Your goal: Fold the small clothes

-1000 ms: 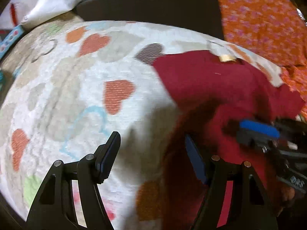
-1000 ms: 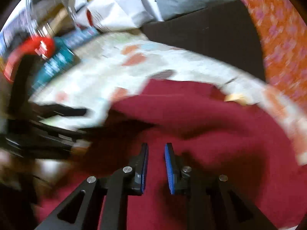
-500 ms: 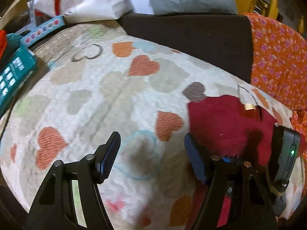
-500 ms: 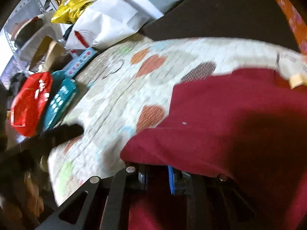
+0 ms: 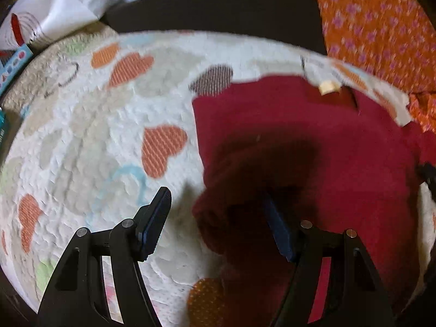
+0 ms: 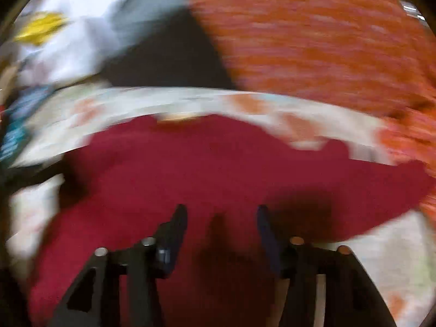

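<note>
Dark red knit garment lay flat on the heart-print quilted mat, toward its far right corner, both claws empty.

One garment and two claws showed. Left claw stood wide, straddling the garment's left edge; right claw hung wide over its middle, in a blurred view. Closing there risked pinching the mat with the cloth, or bunching the fold crooked, since no edge sat cleanly between either claw's fingers.

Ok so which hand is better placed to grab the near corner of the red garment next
Probably left. The left tool is open and straddles the near corner of the red garment on the heart blanket. The right tool is also open, but over the garment's middle, and its view is blurred.
</note>
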`<action>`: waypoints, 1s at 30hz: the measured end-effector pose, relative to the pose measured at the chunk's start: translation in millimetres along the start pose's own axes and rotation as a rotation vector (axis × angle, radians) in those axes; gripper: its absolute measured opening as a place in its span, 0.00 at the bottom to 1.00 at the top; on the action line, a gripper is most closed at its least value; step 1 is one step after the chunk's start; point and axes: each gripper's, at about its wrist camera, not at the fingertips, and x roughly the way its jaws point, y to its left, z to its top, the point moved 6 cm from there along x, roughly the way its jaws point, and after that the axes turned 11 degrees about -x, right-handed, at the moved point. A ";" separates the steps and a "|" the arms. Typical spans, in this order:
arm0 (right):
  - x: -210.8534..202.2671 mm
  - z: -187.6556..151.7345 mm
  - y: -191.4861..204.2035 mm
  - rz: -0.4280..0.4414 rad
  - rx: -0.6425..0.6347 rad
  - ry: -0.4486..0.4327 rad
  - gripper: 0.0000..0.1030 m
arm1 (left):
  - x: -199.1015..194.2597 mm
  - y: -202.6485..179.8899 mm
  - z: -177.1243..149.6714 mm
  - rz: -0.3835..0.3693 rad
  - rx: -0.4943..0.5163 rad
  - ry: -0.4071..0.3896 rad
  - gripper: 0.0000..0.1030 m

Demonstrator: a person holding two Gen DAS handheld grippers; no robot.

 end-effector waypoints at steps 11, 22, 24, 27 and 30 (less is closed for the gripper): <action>8.2 32.4 -18.4 0.015 -0.061 -0.059 0.06 | -11.3 -6.5 3.2 -0.013 0.004 -0.070 0.67; 4.0 -21.6 -107.1 0.006 0.268 -0.018 0.40 | -33.7 -13.0 8.4 -0.135 -0.038 -0.079 0.67; -6.7 -46.2 -165.7 -0.101 0.434 -0.023 0.48 | -39.1 -12.9 12.4 -0.162 -0.056 -0.092 0.67; -4.8 -86.9 -242.4 -0.178 0.711 0.001 0.48 | -41.9 -12.7 17.3 -0.178 -0.065 -0.104 0.67; 15.5 -94.7 -278.4 -0.096 0.856 -0.034 0.48 | -38.4 -11.8 19.8 -0.184 -0.078 -0.089 0.67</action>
